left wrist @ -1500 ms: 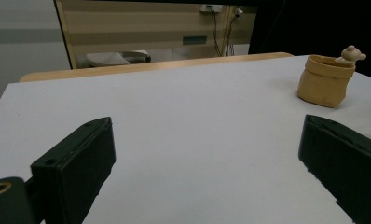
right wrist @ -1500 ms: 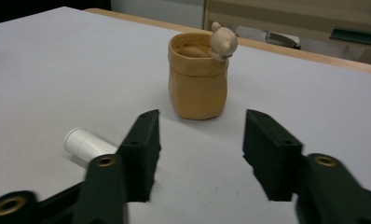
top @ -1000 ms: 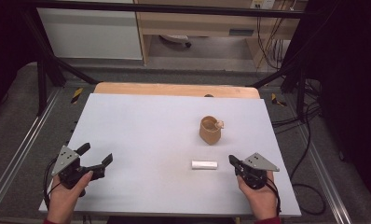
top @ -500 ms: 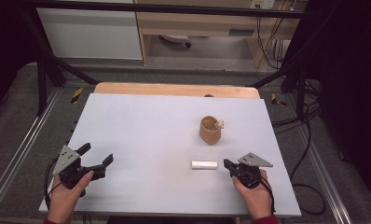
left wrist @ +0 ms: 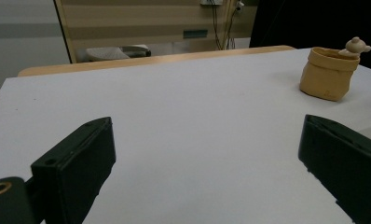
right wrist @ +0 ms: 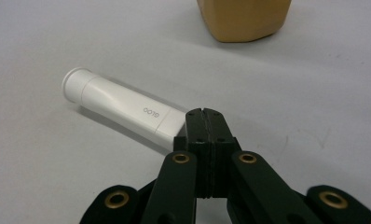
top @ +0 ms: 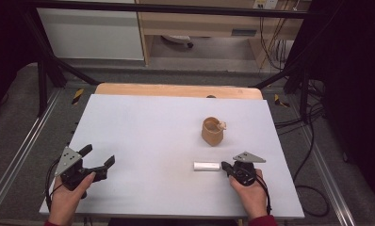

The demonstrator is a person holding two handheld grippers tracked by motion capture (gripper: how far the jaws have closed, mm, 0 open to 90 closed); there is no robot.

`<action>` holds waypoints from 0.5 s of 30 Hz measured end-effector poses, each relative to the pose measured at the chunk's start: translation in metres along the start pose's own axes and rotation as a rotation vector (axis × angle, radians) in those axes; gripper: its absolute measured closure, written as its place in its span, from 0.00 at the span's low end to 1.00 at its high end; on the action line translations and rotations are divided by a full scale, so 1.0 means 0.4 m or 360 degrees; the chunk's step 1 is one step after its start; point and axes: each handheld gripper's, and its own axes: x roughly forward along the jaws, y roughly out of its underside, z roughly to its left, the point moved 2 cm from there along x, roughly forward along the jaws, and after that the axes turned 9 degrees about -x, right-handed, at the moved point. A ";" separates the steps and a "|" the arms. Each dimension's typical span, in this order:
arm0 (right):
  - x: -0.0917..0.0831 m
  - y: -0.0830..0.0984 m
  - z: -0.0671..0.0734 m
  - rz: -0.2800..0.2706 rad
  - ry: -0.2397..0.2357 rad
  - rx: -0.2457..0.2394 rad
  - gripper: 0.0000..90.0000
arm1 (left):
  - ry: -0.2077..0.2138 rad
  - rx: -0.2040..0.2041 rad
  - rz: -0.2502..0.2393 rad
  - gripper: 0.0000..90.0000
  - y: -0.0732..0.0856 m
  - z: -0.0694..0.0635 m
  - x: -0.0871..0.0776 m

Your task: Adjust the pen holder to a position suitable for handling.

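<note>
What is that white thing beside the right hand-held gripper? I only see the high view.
Observer: A white tube lying flat; the right gripper view shows small lettering on its side.
Operator: Is it being gripped?
Observer: No. The right hand-held gripper has its jaws shut together at the tube's near end, with nothing between them.
Operator: And the tan pot?
Observer: In the left gripper view, the tan pot has a small bear figure on its rim.

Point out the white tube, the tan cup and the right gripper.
white tube (right wrist: 118,105): right gripper view, middle of its barrel, beside the printing.
tan cup (top: 212,132): high view, its front wall below the rim.
right gripper (right wrist: 202,113): right gripper view, the seam where its shut fingers meet.
</note>
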 end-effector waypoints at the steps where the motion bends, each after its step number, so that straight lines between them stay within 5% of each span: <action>1: 0.004 -0.001 0.001 0.0006 -0.0005 0.0005 1.00 | -0.0001 0.0003 0.0004 0.05 0.000 0.000 0.000; 15: 0.061 -0.038 0.047 0.0047 -0.0089 -0.0039 1.00 | 0.0002 0.0005 0.0019 0.05 0.002 0.000 0.003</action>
